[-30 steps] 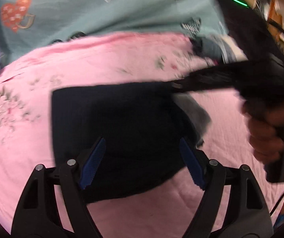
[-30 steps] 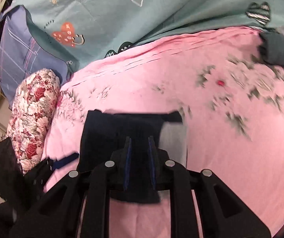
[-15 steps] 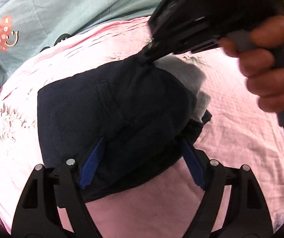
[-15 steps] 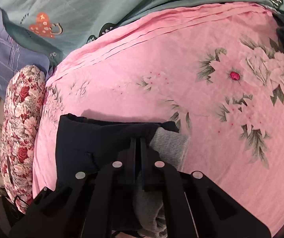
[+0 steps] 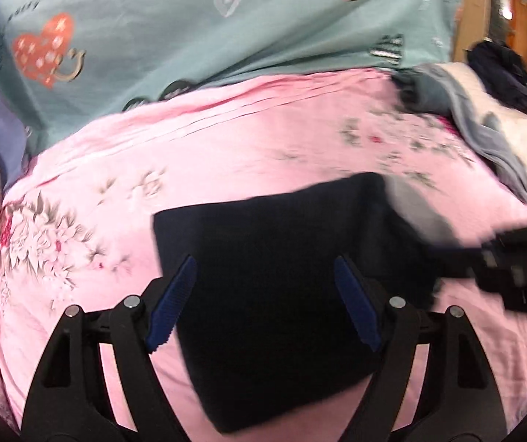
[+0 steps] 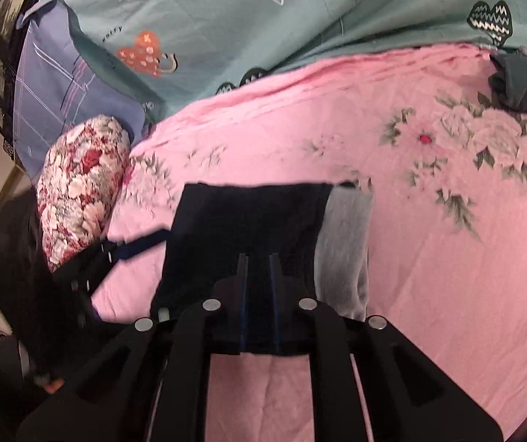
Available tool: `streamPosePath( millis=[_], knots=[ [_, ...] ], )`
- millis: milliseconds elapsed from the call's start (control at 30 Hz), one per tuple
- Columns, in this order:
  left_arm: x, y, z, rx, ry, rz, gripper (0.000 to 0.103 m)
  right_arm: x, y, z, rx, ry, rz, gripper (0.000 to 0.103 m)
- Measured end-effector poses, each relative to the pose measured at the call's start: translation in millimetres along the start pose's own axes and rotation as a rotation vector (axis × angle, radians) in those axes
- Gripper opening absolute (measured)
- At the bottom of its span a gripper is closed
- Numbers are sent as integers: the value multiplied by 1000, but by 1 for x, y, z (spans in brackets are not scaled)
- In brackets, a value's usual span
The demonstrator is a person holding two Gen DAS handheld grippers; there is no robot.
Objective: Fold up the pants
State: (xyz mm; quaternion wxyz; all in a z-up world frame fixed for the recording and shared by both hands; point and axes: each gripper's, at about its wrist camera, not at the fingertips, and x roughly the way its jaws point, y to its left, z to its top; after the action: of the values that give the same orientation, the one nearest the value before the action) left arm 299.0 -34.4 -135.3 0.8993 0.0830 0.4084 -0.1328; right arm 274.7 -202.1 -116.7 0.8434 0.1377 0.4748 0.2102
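Dark navy pants (image 5: 274, 287), folded into a compact block, lie on the pink floral bedsheet (image 6: 429, 258) just in front of my grippers, grey lining (image 6: 344, 246) showing at their right edge. My left gripper (image 5: 263, 302) sits over the pants, jaws wide apart, blue pads (image 5: 171, 305) clear of the cloth. My right gripper (image 6: 258, 287) has jaws nearly together, just been opening a bit; they look pinched on the near pants edge. Red floral pillow (image 6: 79, 191) lies left of the pants.

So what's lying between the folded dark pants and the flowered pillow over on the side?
Only bare pink bedsheet, seen in the right wrist view between the folded pants and the flowered pillow, apart from the left gripper reaching in.
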Motion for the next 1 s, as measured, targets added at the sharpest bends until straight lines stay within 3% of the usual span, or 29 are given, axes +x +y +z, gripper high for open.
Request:
streamPosePath(
  millis=[100,300,500,633,800,867,1000],
  knots=[
    [29,21,0,-30,56,42,83,21,-7,-14,-21,82,-69,10],
    [56,48,-9,-197,141,-30,93,33,-15,-25,-29,94,-87,7],
    [9,52,-11,-224,72,-11,90,35,-13,-23,-51,103,-111,7],
    [-28,48,-36,-179,30,-23,90,9,8,-18,-67,61,-119,16],
    [-13,28,-75,-62,114,23,90,4,19,-25,-88,37,-123,24],
    [-14,30,-78,-102,124,27,90,26,8,-34,-84,118,-174,29],
    [-49,31,-61,-151,101,39,92,15,13,-38,-76,97,-167,32]
  ],
)
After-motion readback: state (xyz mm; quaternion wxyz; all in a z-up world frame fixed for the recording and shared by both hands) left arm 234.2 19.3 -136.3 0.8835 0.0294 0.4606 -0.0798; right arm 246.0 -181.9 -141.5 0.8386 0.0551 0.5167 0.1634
